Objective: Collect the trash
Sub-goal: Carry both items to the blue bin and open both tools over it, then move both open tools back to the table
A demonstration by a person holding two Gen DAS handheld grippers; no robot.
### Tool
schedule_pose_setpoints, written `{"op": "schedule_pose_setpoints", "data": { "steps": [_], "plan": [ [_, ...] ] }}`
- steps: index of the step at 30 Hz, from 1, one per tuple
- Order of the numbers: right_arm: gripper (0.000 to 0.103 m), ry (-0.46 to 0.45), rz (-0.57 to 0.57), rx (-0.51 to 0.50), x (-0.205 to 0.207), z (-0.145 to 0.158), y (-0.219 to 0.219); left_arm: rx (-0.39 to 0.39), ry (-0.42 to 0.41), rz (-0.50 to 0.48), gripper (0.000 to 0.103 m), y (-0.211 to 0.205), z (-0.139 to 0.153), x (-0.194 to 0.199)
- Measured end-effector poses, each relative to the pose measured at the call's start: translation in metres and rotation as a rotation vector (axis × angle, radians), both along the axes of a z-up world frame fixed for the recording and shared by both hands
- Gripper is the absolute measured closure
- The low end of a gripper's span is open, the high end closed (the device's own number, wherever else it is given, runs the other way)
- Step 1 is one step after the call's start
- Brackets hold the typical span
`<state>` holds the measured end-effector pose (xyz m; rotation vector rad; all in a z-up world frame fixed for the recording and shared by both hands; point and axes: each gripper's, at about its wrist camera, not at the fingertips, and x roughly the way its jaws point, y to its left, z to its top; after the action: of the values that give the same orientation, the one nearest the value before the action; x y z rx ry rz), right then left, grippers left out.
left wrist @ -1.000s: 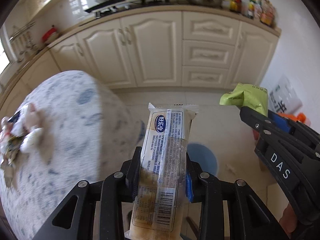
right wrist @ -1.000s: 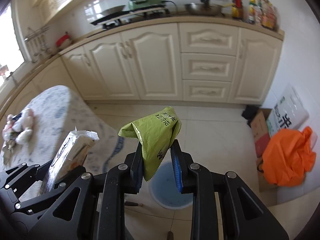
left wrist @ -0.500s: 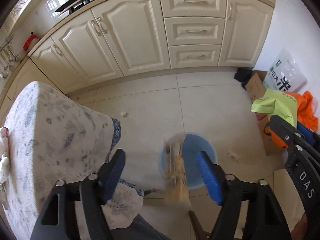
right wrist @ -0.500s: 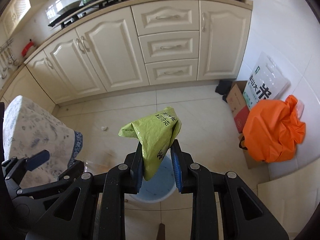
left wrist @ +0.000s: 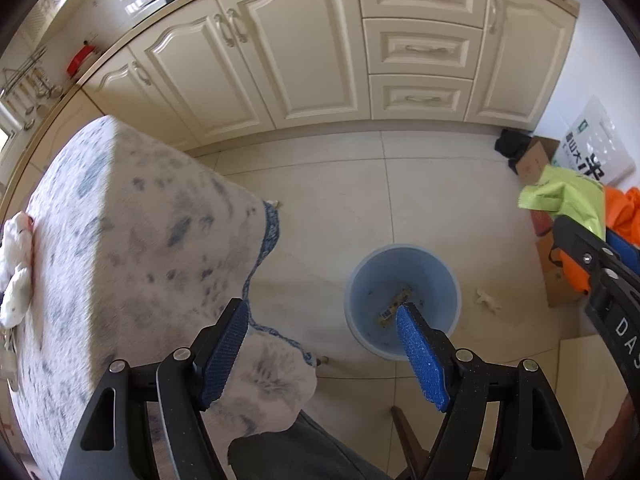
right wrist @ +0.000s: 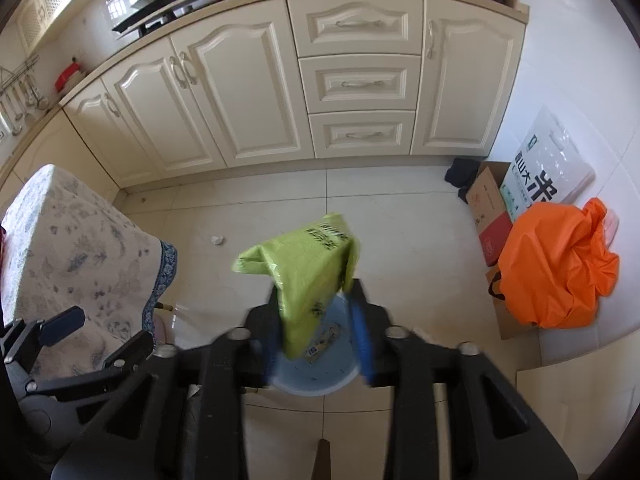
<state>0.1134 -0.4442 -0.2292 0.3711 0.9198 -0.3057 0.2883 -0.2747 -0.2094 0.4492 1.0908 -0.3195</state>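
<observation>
Green wrapper [right wrist: 304, 264]: hangs between the blurred pads of the right tool [right wrist: 318, 344], directly above the blue bin [right wrist: 344, 380]; whether the pads press on it or have just parted I cannot tell, since that tool is smeared by motion.
Snack wrapper [left wrist: 394, 305]: lies on the bottom of the bin, at 6 o'clock of the floor area in the left view.
Left tool [left wrist: 320, 340]: jaws spread wide, nothing between them, poised with the bin rim under its right pad.
Done so far: one piece of trash sits in the bin.
Left to do: the green wrapper is not yet in; crumpled white scraps [left wrist: 16, 264] remain on the clothed bench [left wrist: 132, 240] at 9 o'clock, and small bits of litter lie on the floor, one [left wrist: 487, 299] at 3 o'clock of the bin and another [right wrist: 217, 240] near the cloth's hem.
Left view only: the bin's full round opening, the bench scraps, and the scrap at 3 o'clock of the bin.
Right view only: the green wrapper's position over the bin, the whole orange bag [right wrist: 556, 268] at 3 o'clock, and the stove and pans on the kitchen counter at 12 o'clock.
</observation>
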Motion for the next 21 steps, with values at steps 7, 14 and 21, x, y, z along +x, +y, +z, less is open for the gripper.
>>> {"op": "schedule_pose_setpoints", "data": {
  "steps": [7,14,21],
  "plan": [
    [0.022,-0.029,0.01,-0.036,-0.003,0.015,0.012,-0.03,-0.011,0.021,0.03,0.012,0.008,-0.012],
    [0.022,-0.014,0.012,-0.066,-0.008,0.019,0.019,-0.056,-0.012,0.018,0.03,0.028,0.016,-0.028],
    [0.022,-0.026,0.011,-0.098,-0.017,0.031,0.023,-0.089,-0.031,0.017,0.03,0.038,0.028,-0.035]
  ]
}}
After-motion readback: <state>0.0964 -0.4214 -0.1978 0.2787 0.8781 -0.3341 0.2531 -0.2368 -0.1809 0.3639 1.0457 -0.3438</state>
